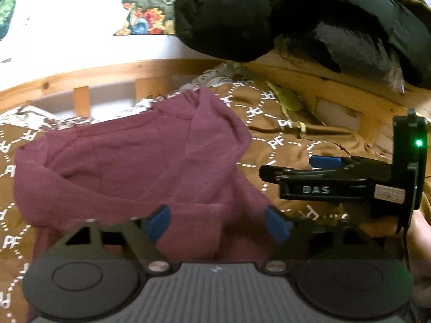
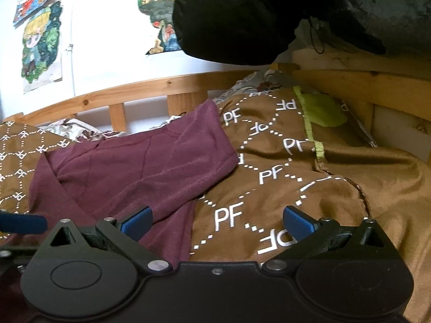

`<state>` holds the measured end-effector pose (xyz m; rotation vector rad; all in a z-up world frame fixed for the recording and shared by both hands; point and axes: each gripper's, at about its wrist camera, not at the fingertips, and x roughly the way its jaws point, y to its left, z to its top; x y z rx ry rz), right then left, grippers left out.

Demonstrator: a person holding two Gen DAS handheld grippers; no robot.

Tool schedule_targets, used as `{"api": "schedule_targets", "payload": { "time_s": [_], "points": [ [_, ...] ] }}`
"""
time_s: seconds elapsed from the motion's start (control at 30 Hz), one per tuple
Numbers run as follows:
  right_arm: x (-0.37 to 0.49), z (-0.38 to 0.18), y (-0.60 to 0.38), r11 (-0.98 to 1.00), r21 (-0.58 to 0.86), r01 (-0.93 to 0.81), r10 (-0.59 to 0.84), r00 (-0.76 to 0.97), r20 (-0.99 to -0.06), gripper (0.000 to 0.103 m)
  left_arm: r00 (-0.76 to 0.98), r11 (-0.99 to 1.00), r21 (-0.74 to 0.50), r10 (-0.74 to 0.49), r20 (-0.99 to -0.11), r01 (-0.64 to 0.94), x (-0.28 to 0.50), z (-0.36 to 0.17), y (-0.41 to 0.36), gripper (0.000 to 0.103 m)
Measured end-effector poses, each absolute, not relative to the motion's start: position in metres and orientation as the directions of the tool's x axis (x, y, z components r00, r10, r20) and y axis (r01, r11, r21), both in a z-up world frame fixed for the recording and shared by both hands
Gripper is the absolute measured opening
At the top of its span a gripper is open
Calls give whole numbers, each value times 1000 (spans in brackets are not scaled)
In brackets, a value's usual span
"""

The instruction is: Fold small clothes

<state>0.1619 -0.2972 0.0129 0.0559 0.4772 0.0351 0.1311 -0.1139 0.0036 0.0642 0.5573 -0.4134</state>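
Observation:
A maroon small garment (image 1: pixel 129 161) lies partly folded and rumpled on a brown blanket (image 1: pixel 291 134) printed with white "PF" letters. My left gripper (image 1: pixel 219 223) is open and empty, its blue pads just over the garment's near edge. My right gripper (image 2: pixel 216 222) is open and empty, over the garment's right edge (image 2: pixel 140 172) and the blanket (image 2: pixel 336 183). In the left wrist view the right gripper (image 1: pixel 323 167) shows from the side at the right, beside the garment. A blue fingertip (image 2: pixel 21 222) of the left gripper shows at the left edge of the right wrist view.
A black puffy jacket (image 1: pixel 242 13) hangs over the wooden bed rail (image 1: pixel 80 78) at the back; it also shows in the right wrist view (image 2: pixel 229 13). A yellow-green cloth (image 2: pixel 320 110) peeks from under the blanket. Posters (image 2: pixel 40 45) hang on the white wall.

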Motion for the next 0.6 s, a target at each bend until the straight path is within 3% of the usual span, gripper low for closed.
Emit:
{"api": "schedule_targets", "payload": {
  "time_s": [0.13,0.27,0.4,0.53,0.6],
  "points": [
    [162,10,-288,982,112,-153,187,880,-437,102,780,952,-44,-273,-562,302,135,8,-75,91],
    [166,7,-268,952,125,-281,307,847,-433,101,801,993,16,-87,-592,119,148,2,-18,92],
    [172,5,-246,931,124,-345,363,820,-444,91,793,995,27,90,-603,-92,174,-5,39,90],
    [181,-6,-239,918,147,-367,391,781,-487,80,774,981,-11,147,-615,-196,206,-13,76,81],
    [184,-11,-239,917,167,-361,395,770,-501,79,773,978,-23,148,-616,-206,222,-18,85,79]
  ]
}}
